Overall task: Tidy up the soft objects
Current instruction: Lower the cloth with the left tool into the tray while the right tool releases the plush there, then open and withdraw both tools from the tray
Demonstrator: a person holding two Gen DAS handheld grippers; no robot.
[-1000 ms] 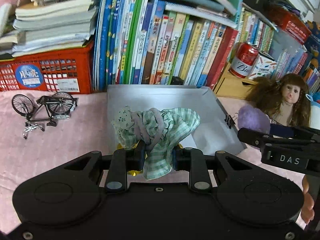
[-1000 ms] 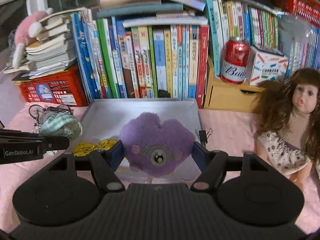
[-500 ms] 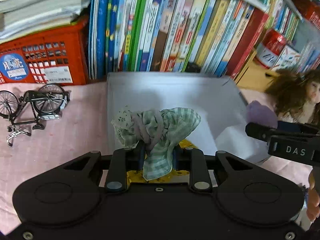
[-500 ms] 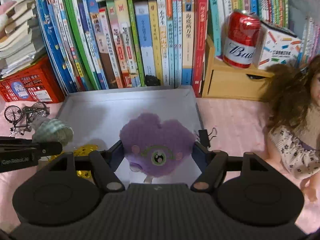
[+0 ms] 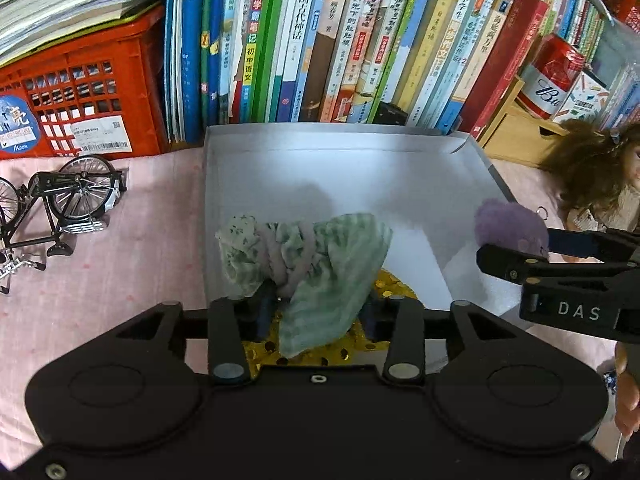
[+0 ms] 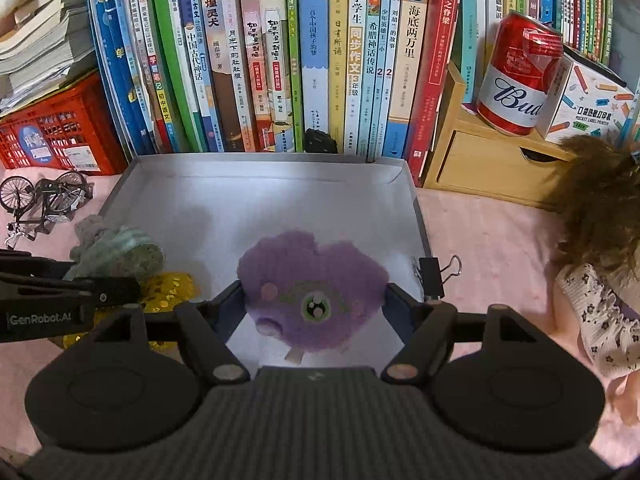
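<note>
A green checked cloth bundle, bound with a mauve band, sits over a gold sequinned piece at the near edge of the shallow white tray. My left gripper straddles the bundle. Its jaws are opening and stand off the cloth on both sides. In the right wrist view, a purple plush with one eye fills the gap of my right gripper over the tray. These jaws are also opening, but both pads still touch the plush. The bundle shows at the left.
A row of upright books walls the back. A red crate and a model bicycle are at the left. A red can, wooden drawer, doll and binder clip are at the right.
Both grippers have sunk and moved forward over the tray. The left fingers have spread apart from the cloth bundle. The plush stays between the right fingers.
</note>
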